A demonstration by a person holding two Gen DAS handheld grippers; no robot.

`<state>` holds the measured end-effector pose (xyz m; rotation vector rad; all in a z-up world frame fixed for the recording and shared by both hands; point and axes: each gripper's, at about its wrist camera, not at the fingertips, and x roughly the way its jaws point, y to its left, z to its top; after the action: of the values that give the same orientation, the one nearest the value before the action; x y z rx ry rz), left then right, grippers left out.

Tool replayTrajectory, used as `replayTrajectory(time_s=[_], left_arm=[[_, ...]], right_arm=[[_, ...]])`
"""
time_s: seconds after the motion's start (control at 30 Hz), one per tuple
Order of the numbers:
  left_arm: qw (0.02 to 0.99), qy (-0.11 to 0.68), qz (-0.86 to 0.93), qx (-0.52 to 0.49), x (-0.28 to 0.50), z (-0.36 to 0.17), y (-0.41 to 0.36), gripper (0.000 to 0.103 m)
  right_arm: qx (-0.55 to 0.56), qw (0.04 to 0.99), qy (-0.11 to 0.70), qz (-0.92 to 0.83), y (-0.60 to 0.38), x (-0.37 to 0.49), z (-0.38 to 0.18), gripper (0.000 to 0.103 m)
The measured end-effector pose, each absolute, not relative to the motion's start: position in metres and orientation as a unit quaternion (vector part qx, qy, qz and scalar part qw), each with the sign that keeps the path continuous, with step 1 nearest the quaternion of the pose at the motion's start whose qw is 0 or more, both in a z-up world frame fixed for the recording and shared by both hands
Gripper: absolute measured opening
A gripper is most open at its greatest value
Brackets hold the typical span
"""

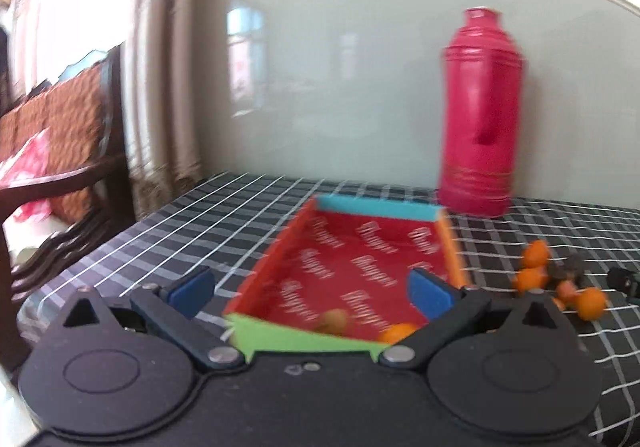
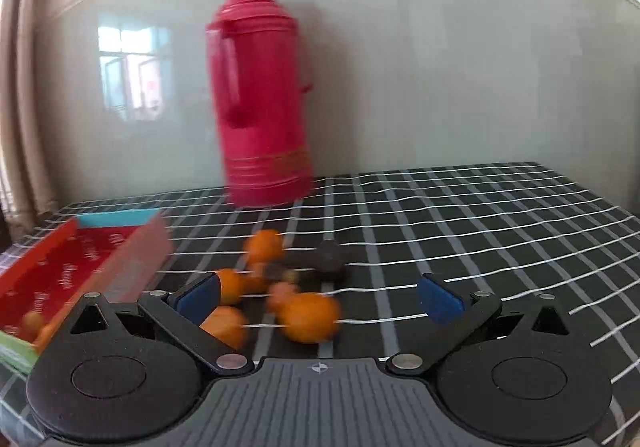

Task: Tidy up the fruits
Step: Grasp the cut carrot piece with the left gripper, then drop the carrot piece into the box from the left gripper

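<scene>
both grippers open over the checked cloth, fruits split between tray and table

the left gripper point(image 1: 310, 293) hangs just in front of the paper tray point(image 1: 276, 247), its blue pads spread wide with nothing between them but the tray's near green edge below. the tray has a red floor with white lettering and red, blue and orange walls. inside it, near the green edge, lie a tan fruit point(image 1: 334, 321) and an orange fruit point(image 1: 398, 331).

the right gripper point(image 2: 320, 299) has its jaws wide apart and grips nothing. a cluster of loose orange fruits point(image 2: 310, 317) lies on the black-and-white checked tablecloth point(image 2: 480, 215) just ahead of it, to the right of the tray, mixed with a few dark pieces point(image 2: 330, 257) too blurred to identify. a red thermos flask point(image 2: 262, 99) stands upright at the back against the pale wall, behind the tray and the fruits.
</scene>
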<state>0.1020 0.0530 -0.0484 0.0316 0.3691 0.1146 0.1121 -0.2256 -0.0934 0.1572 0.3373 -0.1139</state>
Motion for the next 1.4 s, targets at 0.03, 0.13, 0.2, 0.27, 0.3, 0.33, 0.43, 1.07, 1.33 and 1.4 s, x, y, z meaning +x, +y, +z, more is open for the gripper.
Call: replayTrajectory(time_s=[0.03,0.13,0.2,0.27,0.3,0.33,0.43,1.07,1.33,1.4], left_arm=[[0.983,0.178,0.045,0.023,0.102,-0.048,0.043,0.097],[0.985,0.163,0.005,0.05,0.103,-0.046,0.011,0.097],[0.984,0.162,-0.026,0.064,0.105,-0.048,-0.008,0.097],[0.981,0.171,-0.054,0.077,0.11,-0.053,-0.031,0.097],[0.979,0.176,-0.068,0.083,0.113,-0.056,-0.042,0.095],[0.976,0.182,-0.08,0.091,0.116,-0.06,-0.053,0.093],[0.967,0.204,-0.107,0.105,0.126,-0.075,-0.079,0.086],[0.938,0.313,-0.134,0.067,0.181,-0.118,-0.112,0.028],[0.945,0.293,-0.135,0.061,0.178,-0.11,-0.11,0.027],[0.951,0.272,-0.127,0.07,0.172,-0.103,-0.108,0.027]], right_arm=[[0.08,0.98,0.162,-0.079,-0.232,0.108,-0.094,0.103],[0.069,0.974,0.156,-0.147,-0.248,0.101,-0.096,0.103],[0.065,0.97,0.151,-0.178,-0.255,0.093,-0.098,0.103],[0.073,0.969,0.145,-0.187,-0.266,0.084,-0.099,0.103],[0.077,0.968,0.144,-0.193,-0.271,0.082,-0.101,0.103],[0.082,0.967,0.143,-0.196,-0.277,0.078,-0.101,0.103],[0.089,0.963,0.129,-0.221,-0.286,0.068,-0.1,0.103],[0.06,0.949,0.112,-0.288,-0.305,0.051,-0.095,0.103],[0.077,0.951,0.119,-0.274,-0.303,0.054,-0.096,0.103],[0.083,0.952,0.121,-0.269,-0.302,0.055,-0.095,0.103]])
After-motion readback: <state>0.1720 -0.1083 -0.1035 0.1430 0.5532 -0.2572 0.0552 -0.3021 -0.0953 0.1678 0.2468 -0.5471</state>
